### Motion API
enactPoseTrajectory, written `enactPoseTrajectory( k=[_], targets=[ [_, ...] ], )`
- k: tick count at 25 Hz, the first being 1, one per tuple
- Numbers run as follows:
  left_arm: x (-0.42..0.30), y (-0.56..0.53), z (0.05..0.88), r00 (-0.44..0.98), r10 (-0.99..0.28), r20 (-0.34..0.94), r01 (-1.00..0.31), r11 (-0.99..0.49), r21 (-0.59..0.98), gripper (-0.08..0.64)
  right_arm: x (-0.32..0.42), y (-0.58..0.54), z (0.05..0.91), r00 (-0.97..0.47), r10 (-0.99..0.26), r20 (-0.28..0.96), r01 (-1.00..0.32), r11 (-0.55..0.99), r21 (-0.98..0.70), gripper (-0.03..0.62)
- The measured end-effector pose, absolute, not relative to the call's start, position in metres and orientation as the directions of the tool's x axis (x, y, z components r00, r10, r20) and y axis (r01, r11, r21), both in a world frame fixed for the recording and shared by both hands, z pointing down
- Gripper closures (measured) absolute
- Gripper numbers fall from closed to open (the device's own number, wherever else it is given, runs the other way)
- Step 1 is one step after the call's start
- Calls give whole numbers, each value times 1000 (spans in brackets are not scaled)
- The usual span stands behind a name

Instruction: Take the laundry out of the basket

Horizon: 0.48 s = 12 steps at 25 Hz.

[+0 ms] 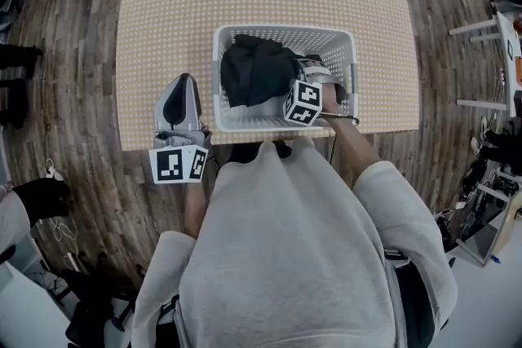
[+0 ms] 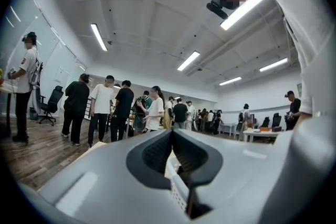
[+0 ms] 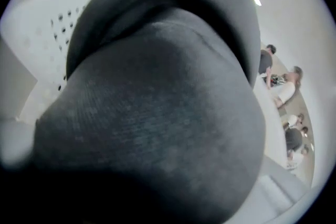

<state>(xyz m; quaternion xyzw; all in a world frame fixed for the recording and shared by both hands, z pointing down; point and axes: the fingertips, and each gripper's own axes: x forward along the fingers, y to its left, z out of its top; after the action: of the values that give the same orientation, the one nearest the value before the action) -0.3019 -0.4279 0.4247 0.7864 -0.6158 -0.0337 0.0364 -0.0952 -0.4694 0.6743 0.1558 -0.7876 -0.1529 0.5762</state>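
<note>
Right tongs (image 1: 308, 71) apparently grip the dark garment (image 1: 257, 69) in the basket (image 1: 281, 30) — left tongs (image 1: 183, 81) closed, empty.

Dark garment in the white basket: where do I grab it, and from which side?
Take the bunched fold on the dark garment's right side, coming steeply from above: the basket is open only at the top and its walls block a level approach, while the heaped cloth offers thick folds. The right gripper is there, fabric filling its view, apparently clamped on it.
</note>
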Motion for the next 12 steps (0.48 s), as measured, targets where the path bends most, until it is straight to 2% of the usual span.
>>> enactPoseTrajectory(
  k=[6, 12],
  targets=[
    [-299, -432, 419, 253, -967, -20, -963, -254, 90, 551, -84, -485, 556, -346, -671, 655, -262, 740, 620, 434],
    [-281, -432, 407, 294, -955, -41, -952, -296, 74, 551, -76, -483, 498, -408, -745, 528, -450, 667, 593, 434]
  ],
)
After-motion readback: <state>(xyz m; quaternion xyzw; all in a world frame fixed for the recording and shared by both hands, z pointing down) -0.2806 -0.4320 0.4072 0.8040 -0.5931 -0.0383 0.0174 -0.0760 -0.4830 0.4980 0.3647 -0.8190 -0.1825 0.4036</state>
